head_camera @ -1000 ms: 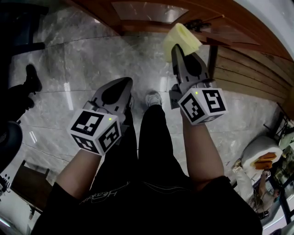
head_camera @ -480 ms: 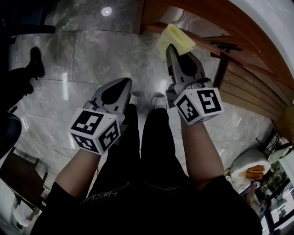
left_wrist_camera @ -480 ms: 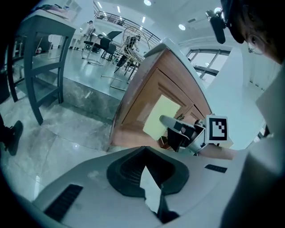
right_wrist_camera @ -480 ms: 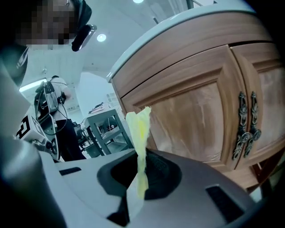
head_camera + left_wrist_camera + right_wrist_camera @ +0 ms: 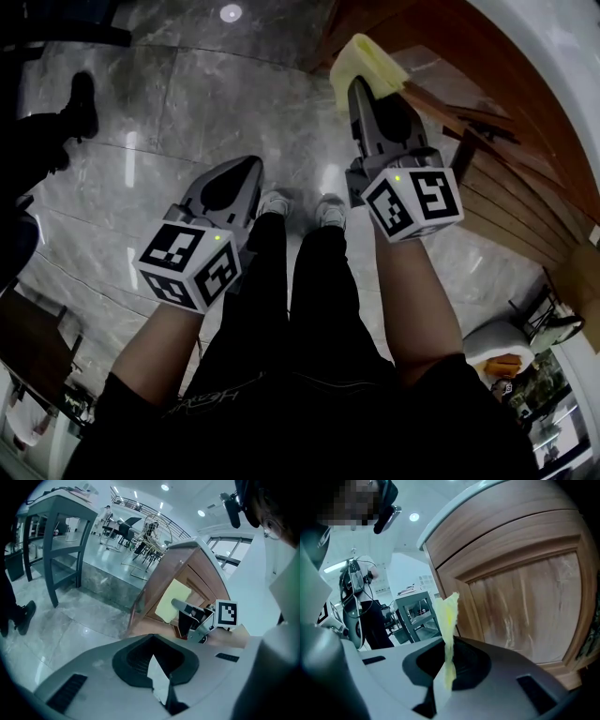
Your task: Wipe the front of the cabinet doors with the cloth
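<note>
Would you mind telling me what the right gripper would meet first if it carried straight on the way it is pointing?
Most likely the wooden cabinet door; the yellow cloth clamped in the right gripper would touch it first. The gap is hard to judge.

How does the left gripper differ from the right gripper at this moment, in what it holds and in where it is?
The right gripper is shut on a pale yellow cloth; the left gripper is shut on nothing. The right gripper reaches forward to the brown wooden cabinet door; the left gripper hangs back over the grey marble floor. Both are grey, with jaws together.
</note>
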`<state>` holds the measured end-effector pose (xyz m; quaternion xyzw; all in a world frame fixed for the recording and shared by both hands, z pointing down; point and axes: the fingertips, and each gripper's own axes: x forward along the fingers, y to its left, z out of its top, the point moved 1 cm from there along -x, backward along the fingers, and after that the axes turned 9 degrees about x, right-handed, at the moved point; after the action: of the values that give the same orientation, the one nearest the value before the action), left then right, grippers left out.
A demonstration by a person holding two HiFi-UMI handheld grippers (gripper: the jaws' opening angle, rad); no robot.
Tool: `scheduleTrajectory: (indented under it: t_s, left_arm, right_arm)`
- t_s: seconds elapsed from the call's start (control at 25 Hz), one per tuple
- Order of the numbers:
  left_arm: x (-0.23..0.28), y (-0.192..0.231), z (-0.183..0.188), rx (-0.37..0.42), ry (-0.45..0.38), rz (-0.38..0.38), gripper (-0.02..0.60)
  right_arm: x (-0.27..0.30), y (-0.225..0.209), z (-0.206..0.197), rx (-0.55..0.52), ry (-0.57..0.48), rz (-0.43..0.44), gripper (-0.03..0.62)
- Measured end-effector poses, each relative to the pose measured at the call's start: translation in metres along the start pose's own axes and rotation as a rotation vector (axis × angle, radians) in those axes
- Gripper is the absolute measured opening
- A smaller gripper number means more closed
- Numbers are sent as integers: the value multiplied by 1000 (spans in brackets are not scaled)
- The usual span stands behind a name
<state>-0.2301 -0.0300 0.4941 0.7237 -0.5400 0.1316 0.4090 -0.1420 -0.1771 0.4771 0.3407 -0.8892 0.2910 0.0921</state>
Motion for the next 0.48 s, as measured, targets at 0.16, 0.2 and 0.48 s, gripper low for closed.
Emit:
scheduleTrajectory:
  t_s: [0.16, 0.2, 0.48]
  left_arm:
    - [1, 0, -3, -12, -2, -4, 6]
    - [1, -1, -4, -12, -1, -7, 6]
    - [2, -1, -11, 26, 24, 1, 6]
  right_arm:
    - [10, -1, -2, -33, 6, -14, 41]
    - [12, -3, -3, -44, 8, -24, 41]
    - [8, -20, -6, -50, -19, -85, 41]
